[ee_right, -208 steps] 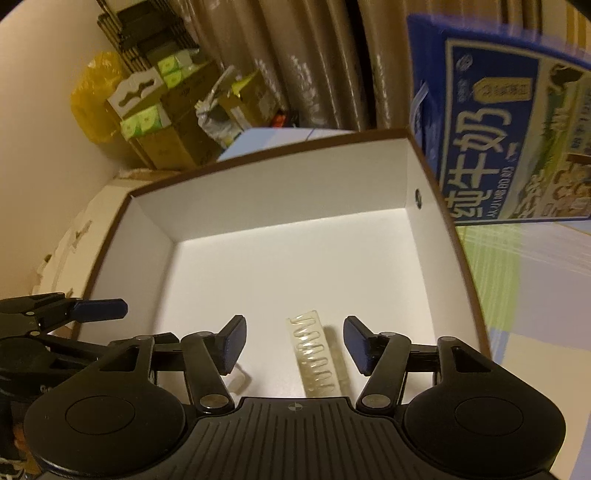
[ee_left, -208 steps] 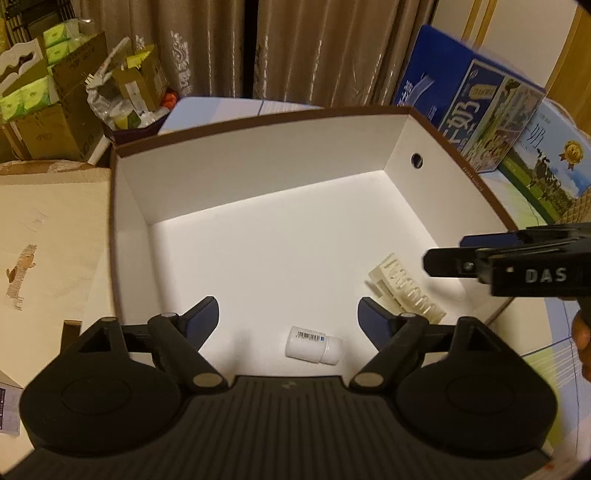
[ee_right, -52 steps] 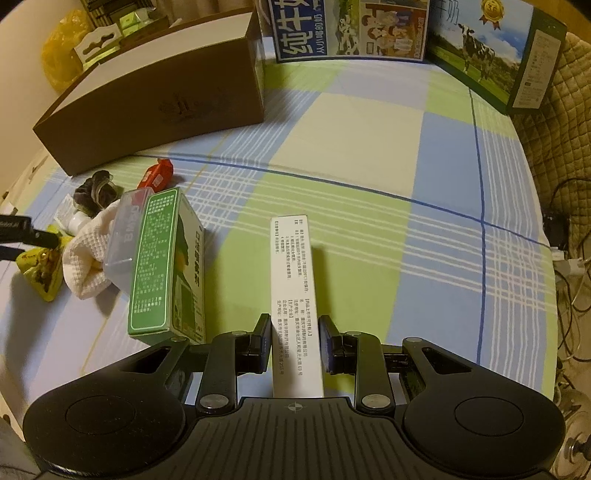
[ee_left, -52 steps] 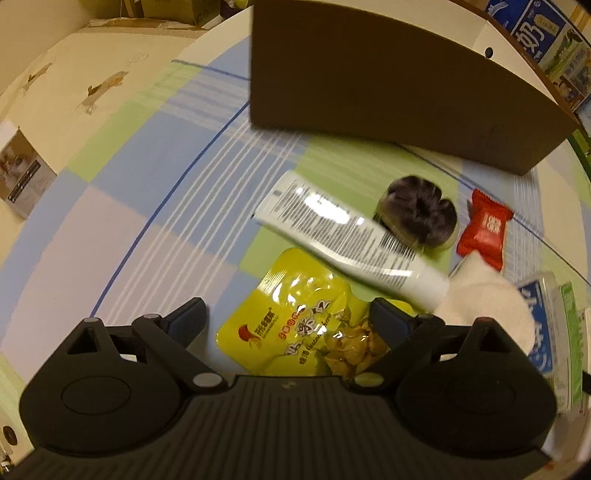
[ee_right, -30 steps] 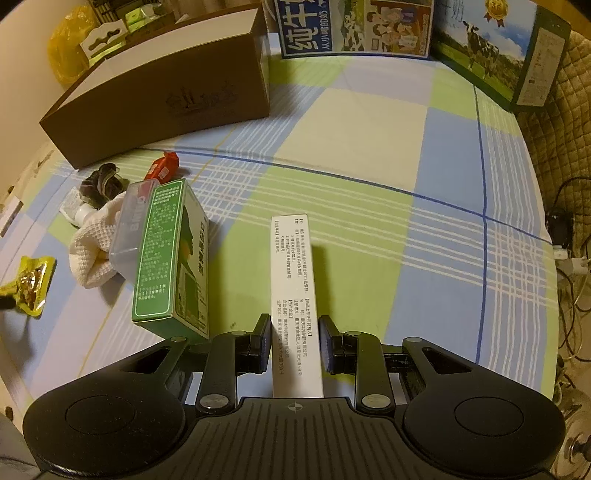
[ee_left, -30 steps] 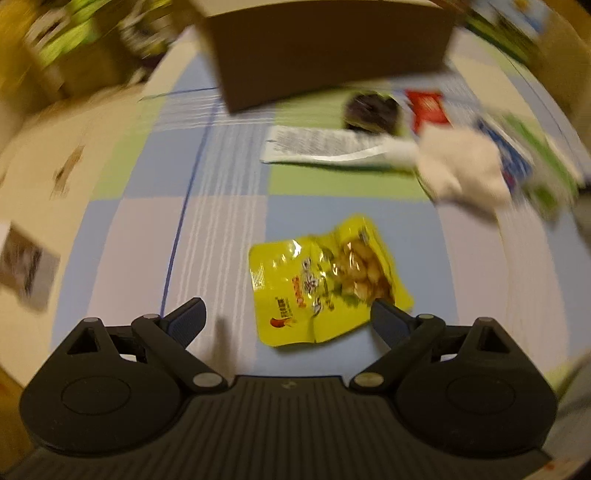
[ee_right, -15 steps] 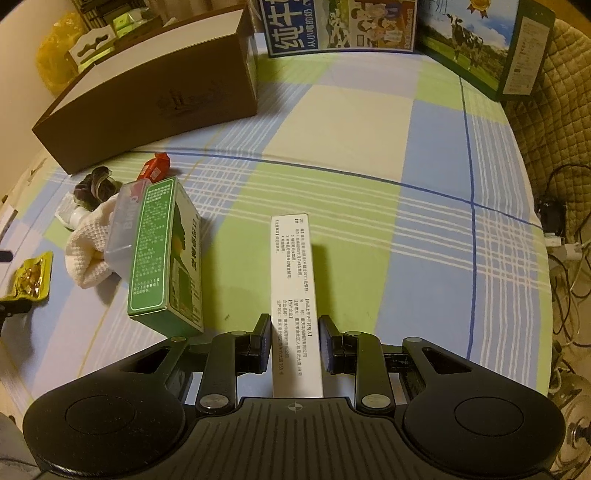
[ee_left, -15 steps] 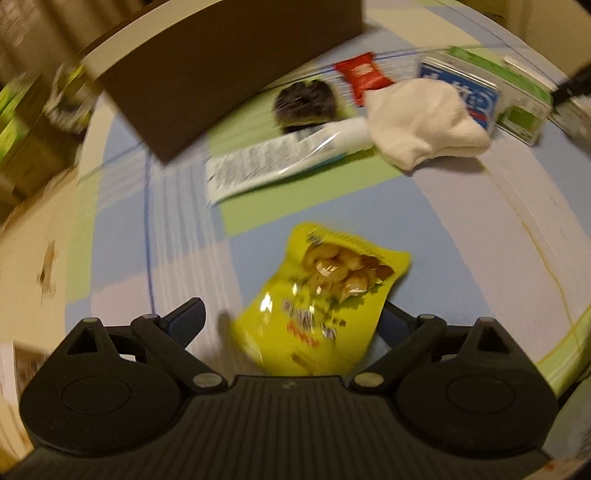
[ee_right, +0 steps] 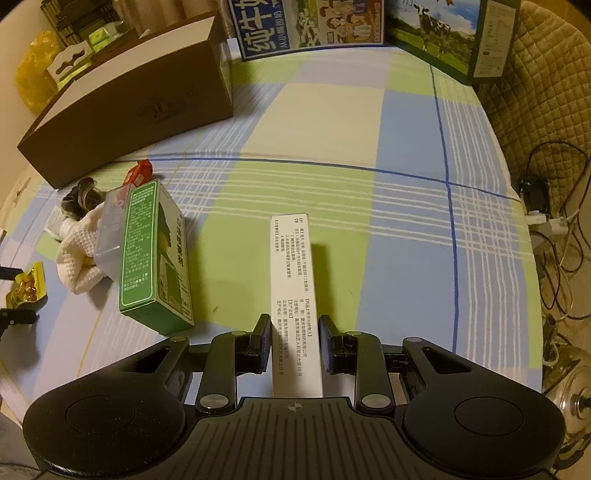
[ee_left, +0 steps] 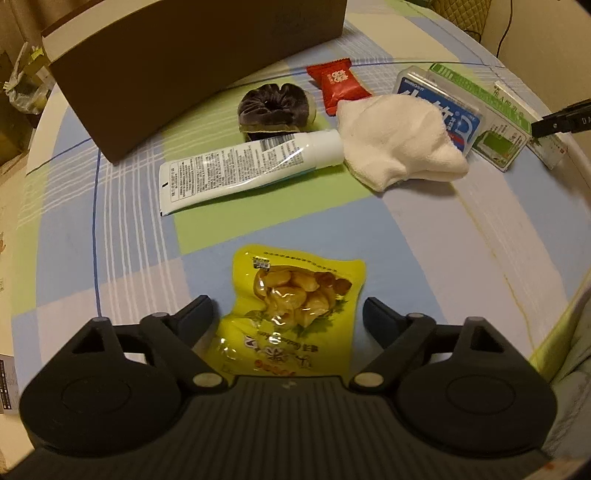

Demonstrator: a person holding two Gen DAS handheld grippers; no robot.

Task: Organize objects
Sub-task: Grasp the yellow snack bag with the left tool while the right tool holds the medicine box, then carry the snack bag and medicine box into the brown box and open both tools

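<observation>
A yellow snack pouch (ee_left: 291, 306) lies flat on the checked cloth between the fingers of my left gripper (ee_left: 288, 317), which is open and straddles its near half. My right gripper (ee_right: 293, 343) is shut on a slim white printed box (ee_right: 291, 273) that points away from me and casts a shadow on the cloth. The brown open box (ee_left: 184, 62) stands at the far side, also in the right wrist view (ee_right: 129, 110). One finger of the right gripper (ee_left: 561, 118) shows at the left wrist view's right edge.
Between pouch and brown box lie a white tube (ee_left: 240, 166), a dark scrunchie (ee_left: 275, 107), a red candy (ee_left: 338, 86), a white cloth (ee_left: 399, 144), a clear blue case (ee_left: 443, 110) and a green box (ee_right: 155, 258). Milk cartons (ee_right: 310, 22) line the back; cables (ee_right: 554, 221) hang right.
My left gripper has turned and closed in on the yellow pouch, which now sits between its open fingers. The right gripper keeps its hold on the white box, barely shifting.
</observation>
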